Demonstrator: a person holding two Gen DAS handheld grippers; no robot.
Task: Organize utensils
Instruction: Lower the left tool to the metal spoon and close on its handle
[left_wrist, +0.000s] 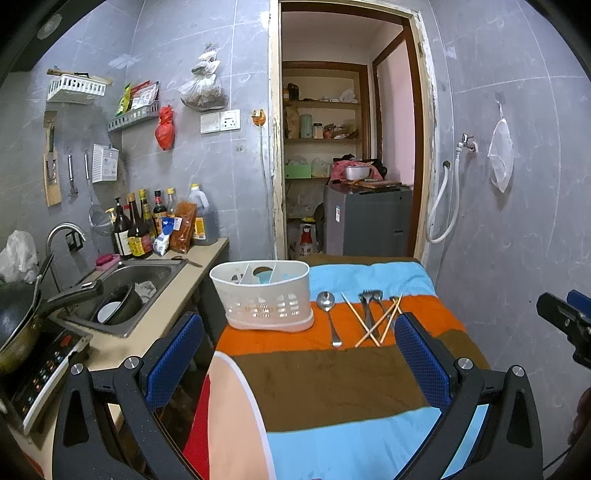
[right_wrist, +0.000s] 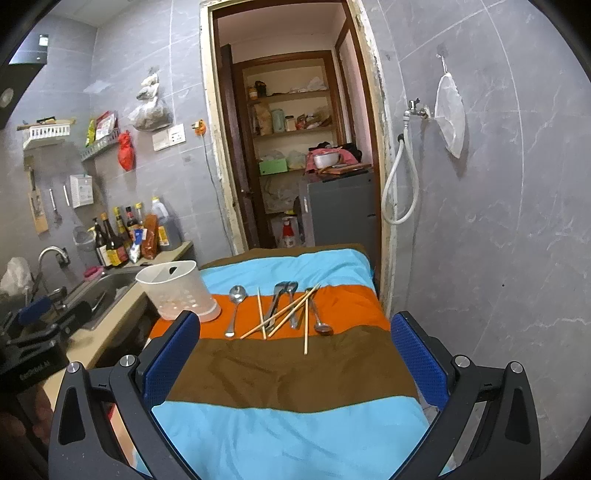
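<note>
On the striped cloth over the bench, a spoon, some forks and wooden chopsticks lie in a loose pile just beside the white holder, close enough to drop in one by one. Both the left gripper and the right gripper hang back from the pile with fingers wide apart and nothing in them, likely ready for a first pick. I think the sorting has not begun.
</note>
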